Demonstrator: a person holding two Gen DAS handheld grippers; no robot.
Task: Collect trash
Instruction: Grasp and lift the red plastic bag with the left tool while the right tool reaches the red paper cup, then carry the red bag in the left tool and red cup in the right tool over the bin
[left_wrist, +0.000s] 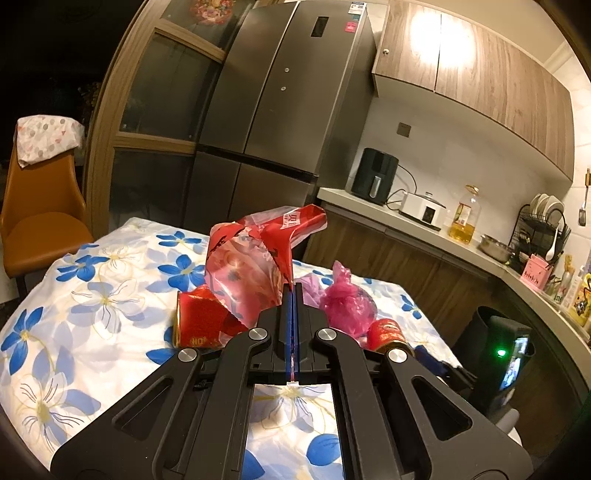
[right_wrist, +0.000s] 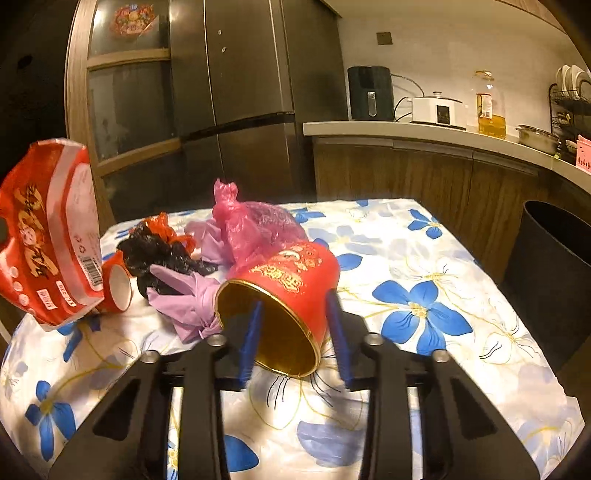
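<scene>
Red printed plastic bag, left wrist view: pinched in the closed left gripper, rising toward 12 o'clock over the floral tablecloth. Right wrist view: right gripper, blue pads straddling a tipped red tin; contact unclear. Pink bag at 11 o'clock.

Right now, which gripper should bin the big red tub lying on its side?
Right. The right gripper already straddles the red tub's rim, and the black bin is on its side. The left gripper is shut on the red bag.
</scene>
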